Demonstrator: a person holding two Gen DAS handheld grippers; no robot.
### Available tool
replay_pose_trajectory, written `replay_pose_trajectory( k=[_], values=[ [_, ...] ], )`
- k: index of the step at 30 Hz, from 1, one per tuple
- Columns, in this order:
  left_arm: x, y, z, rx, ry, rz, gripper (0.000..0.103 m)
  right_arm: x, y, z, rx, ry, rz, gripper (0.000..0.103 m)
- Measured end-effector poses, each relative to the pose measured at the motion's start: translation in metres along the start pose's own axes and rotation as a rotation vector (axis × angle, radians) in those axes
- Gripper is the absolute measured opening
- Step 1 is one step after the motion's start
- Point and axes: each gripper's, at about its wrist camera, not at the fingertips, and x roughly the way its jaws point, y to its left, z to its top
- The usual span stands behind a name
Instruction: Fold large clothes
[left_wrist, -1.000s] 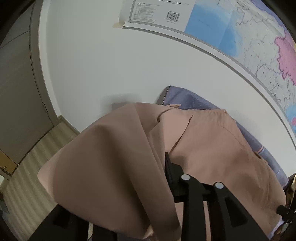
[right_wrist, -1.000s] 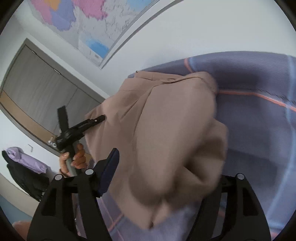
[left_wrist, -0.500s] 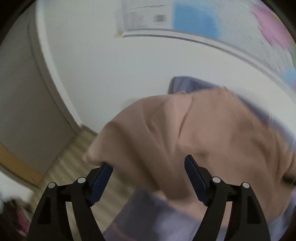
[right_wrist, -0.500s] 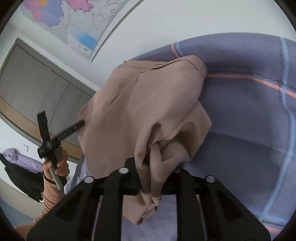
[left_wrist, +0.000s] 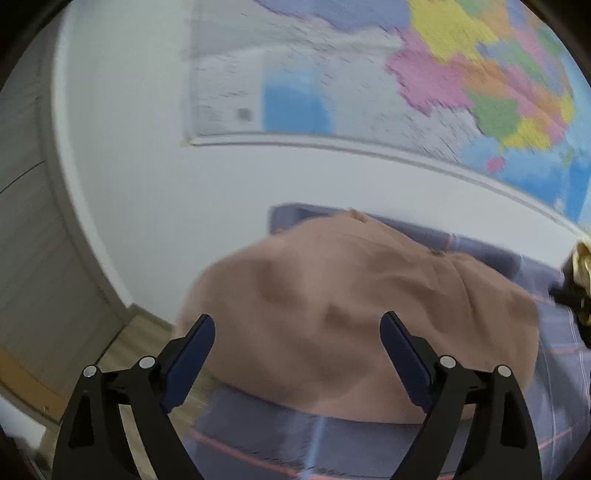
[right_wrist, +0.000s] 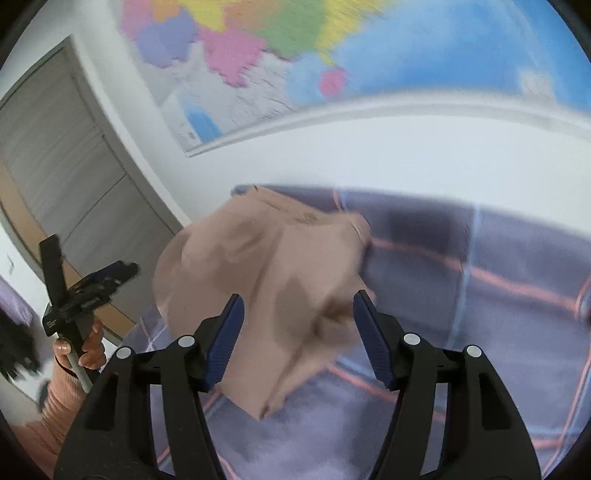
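One tan garment heaped on a bed, with both tools released above it.

The garment is a single piece of soft, matte, pinkish-tan cloth, bunched into a rounded mound with shallow creases and a loose corner hanging toward the viewer in the right wrist view; it rests on a purple-grey bedspread of ribbed weave crossed by thin orange and pale blue lines. The left tool and right tool each show two black fingers with blue pads spread wide, gripping nothing, just short of the cloth. Behind the bed stands a white wall bearing one large coloured map; a grey panelled door and wood-grain floor lie to the left. Both views are motion-blurred.
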Motion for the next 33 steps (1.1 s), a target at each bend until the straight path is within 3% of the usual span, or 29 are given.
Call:
replay_pose_trajectory(
  k=[3, 5, 9, 13, 17, 21, 25, 28, 33],
  values=[
    [0.024, -0.013, 0.000, -0.008, 0.052, -0.059, 0.088, 0.026, 0.017, 0.011, -0.052, 0.029, 0.036, 0.061],
    [0.042, -0.020, -0.002, -0.021, 0.084, -0.073, 0.088, 0.055, 0.022, 0.015, -0.072, 0.060, 0.011, 0.059],
    [0.076, -0.030, -0.017, 0.004, 0.197, -0.064, 0.088, 0.097, 0.001, 0.003, -0.004, 0.169, -0.014, 0.051],
    [0.070, -0.030, -0.019, 0.063, 0.165, -0.017, 0.088, 0.098, -0.016, -0.006, 0.045, 0.193, -0.002, 0.044],
    [0.064, -0.022, 0.005, 0.081, 0.090, 0.031, 0.088, 0.087, 0.001, 0.013, -0.011, 0.140, -0.023, 0.051],
    [0.087, -0.012, 0.037, 0.053, 0.085, 0.061, 0.088, 0.097, 0.026, 0.031, -0.081, 0.103, -0.056, 0.055],
    [0.128, -0.008, 0.058, 0.023, 0.138, 0.106, 0.087, 0.135, 0.037, 0.043, -0.082, 0.137, -0.046, 0.053],
    [0.156, 0.002, 0.054, -0.007, 0.217, 0.132, 0.087, 0.155, 0.030, 0.041, -0.054, 0.182, -0.072, 0.052],
    [0.156, 0.003, 0.039, 0.005, 0.227, 0.146, 0.086, 0.147, 0.010, 0.028, -0.022, 0.193, -0.060, 0.050]
  ],
)
